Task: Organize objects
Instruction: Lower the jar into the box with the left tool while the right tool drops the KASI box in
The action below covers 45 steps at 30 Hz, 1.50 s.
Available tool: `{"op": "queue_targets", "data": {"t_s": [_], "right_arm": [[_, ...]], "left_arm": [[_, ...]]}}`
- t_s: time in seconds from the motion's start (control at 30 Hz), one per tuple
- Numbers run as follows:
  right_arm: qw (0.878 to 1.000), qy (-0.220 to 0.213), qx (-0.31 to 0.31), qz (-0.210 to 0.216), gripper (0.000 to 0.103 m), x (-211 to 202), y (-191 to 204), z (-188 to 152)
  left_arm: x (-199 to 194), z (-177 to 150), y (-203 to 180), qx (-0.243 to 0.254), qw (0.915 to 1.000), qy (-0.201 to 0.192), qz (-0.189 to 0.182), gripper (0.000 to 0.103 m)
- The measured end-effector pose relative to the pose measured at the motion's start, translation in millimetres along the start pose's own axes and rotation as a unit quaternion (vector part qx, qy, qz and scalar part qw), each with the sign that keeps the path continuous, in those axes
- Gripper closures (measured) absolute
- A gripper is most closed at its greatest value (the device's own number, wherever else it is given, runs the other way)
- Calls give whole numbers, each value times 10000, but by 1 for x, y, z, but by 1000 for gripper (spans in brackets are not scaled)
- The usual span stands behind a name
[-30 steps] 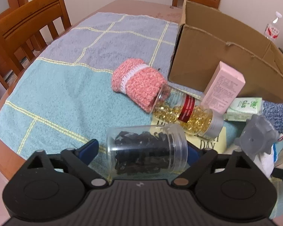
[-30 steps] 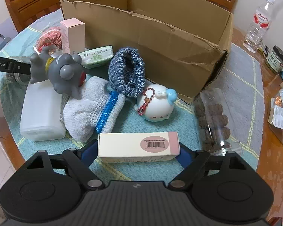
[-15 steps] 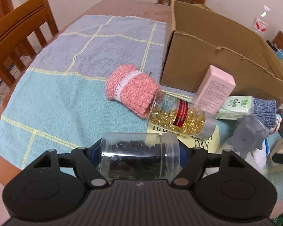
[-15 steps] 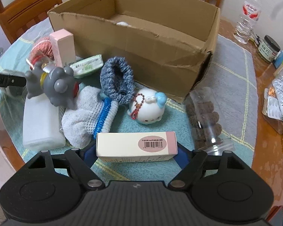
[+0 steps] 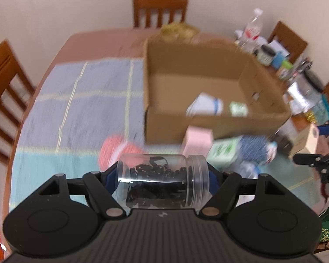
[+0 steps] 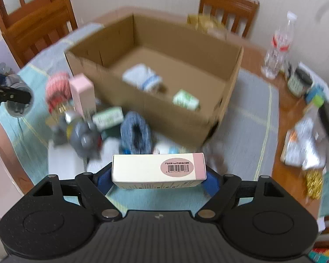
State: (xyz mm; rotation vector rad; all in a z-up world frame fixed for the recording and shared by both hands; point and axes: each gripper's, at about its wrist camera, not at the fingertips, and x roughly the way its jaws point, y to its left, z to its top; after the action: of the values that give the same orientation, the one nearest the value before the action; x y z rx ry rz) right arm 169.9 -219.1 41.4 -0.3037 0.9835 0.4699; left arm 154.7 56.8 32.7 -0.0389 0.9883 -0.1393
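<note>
My left gripper (image 5: 163,178) is shut on a clear plastic jar of black pieces (image 5: 162,183), held sideways above the table. My right gripper (image 6: 159,176) is shut on a long white and pink carton (image 6: 158,167) with a barcode label, also lifted. Ahead of both stands an open cardboard box (image 5: 212,120) (image 6: 182,114) holding a white cloth (image 6: 142,76) and a small green packet (image 6: 185,99). In front of the box lie a pink knitted roll (image 5: 114,151), an upright pink carton (image 6: 82,92), a blue knitted sock (image 6: 134,131) and a grey toy (image 6: 85,138). Both views are motion-blurred.
A striped blue-grey cloth (image 5: 87,100) covers the wooden table (image 5: 94,43). Wooden chairs (image 5: 160,6) stand around it. A water bottle (image 6: 278,46), jars and loose packets (image 6: 304,144) crowd the right side. The right gripper holding its carton (image 5: 307,142) shows at the left view's right edge.
Both grippers rose with their loads, so the box's inside now shows. The left jaws, first wide around the jar, closed on it and lifted it off the cloth.
</note>
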Motion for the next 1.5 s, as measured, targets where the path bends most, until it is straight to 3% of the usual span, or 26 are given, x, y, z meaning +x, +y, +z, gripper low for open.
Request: {"op": "queue_targets", "data": {"t_s": [0.27,0.53,0.63,0.67,0.73,1.0,1.37,1.5], "right_arm": [[9980,-632,40,51,19,-18,-9,52],[9951,-917,357,78,19,-11,-21,84],[9951,-878,450,35,19,-9,-24,87],[9951,-870,461,17,19,-8,-25,87],[9954,-840,456,-23,19,-6,-25,88],[9960,-781,425,-69,19,5,-30,97],[9985,-494,245,-75,19,46,-33,126],[9988,-443,183,-135,18,58,-31,137]], "left_arm": [[6,76,-23,554,9966,-552,-265,28],[63,112,-33,591,9973,-276,-343,28],[77,111,-33,595,9975,-206,-324,25],[79,112,-31,579,9977,-192,-297,17],[81,113,-27,519,9981,-252,-211,11],[63,110,-16,515,9977,-432,-58,6],[26,77,3,262,9975,-655,-3,4],[21,62,10,223,9974,-661,190,4]]}}
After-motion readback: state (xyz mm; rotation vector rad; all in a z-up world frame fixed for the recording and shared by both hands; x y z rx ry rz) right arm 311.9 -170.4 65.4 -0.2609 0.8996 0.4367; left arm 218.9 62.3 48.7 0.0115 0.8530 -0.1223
